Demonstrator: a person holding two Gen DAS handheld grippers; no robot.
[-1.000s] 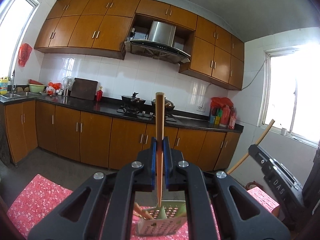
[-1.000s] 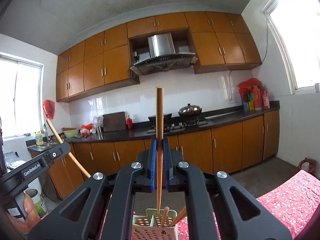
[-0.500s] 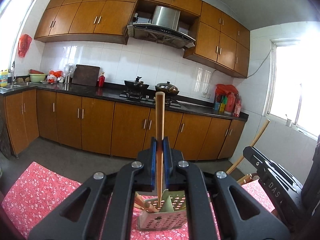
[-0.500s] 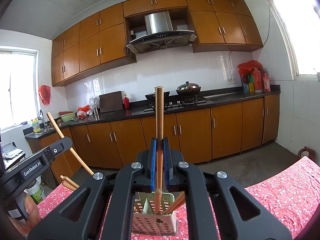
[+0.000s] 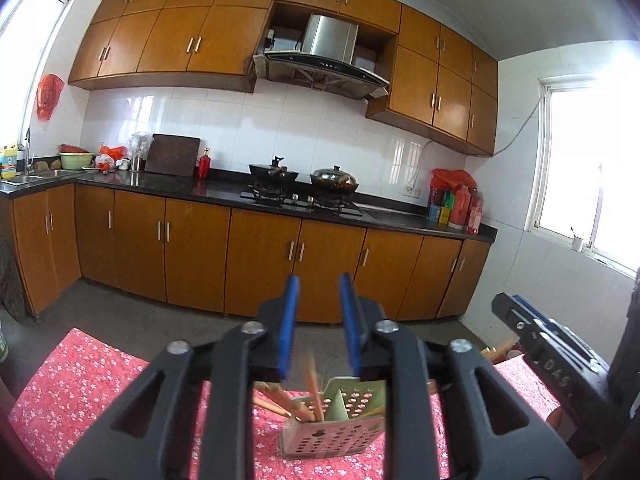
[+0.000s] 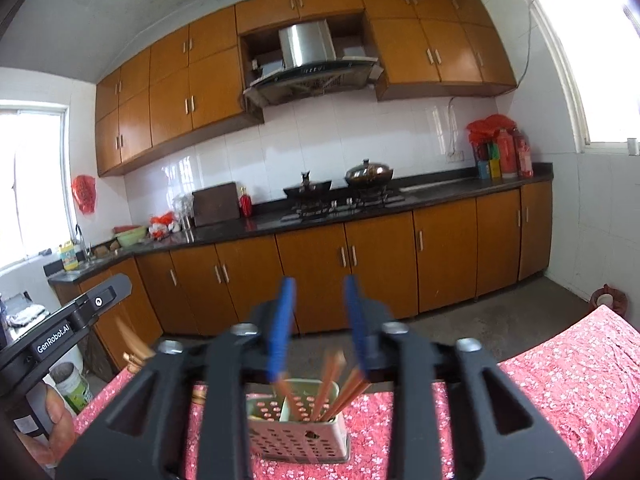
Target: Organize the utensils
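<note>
A pale green perforated utensil holder (image 5: 332,432) stands on the red floral tablecloth (image 5: 92,384); it also shows in the right wrist view (image 6: 296,432). Several wooden chopsticks (image 5: 310,392) lean inside it, also seen in the right wrist view (image 6: 330,380). My left gripper (image 5: 318,324) is open and empty just above the holder. My right gripper (image 6: 318,324) is open and empty above the holder too. The right gripper's body (image 5: 552,360) shows at the right of the left wrist view; the left gripper's body (image 6: 60,336) shows at the left of the right wrist view.
More wooden chopsticks (image 6: 134,354) lie on the tablecloth (image 6: 560,380) at its far left corner. Beyond the table are brown kitchen cabinets (image 5: 260,256), a black counter with a stove and pots (image 5: 304,184), and windows on both sides.
Both grippers were shut on upright wooden chopsticks above the holder. They came lower, opened, and the chopsticks dropped into the holder.
</note>
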